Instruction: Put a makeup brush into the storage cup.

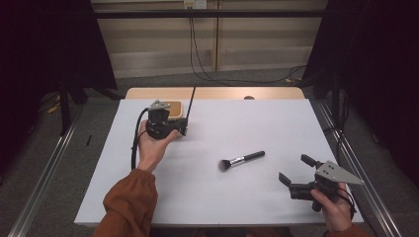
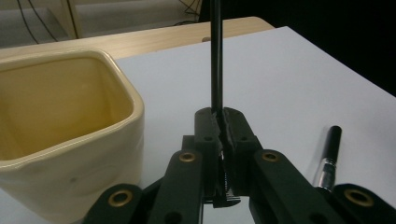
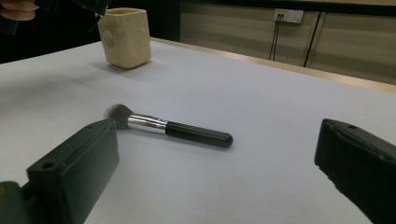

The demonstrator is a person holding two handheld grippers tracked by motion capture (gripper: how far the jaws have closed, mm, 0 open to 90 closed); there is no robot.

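Nearest you, at the table's (image 1: 207,197) right front corner, your right gripper (image 1: 292,172) rests low with its jaws spread wide and nothing between them. They point toward a makeup brush (image 1: 241,160) lying flat on the white surface just beyond, black handle to the right, dark bristles to the left.

Farther back on the left, your left gripper (image 1: 184,129) is clamped tight on a thin black stick (image 2: 215,56). The stick runs straight away from the jaws toward the table's far edge. Just beside that gripper, on its left, stands a cream ceramic cup (image 2: 60,126), square-mouthed and open at the top. The stick is outside the cup.
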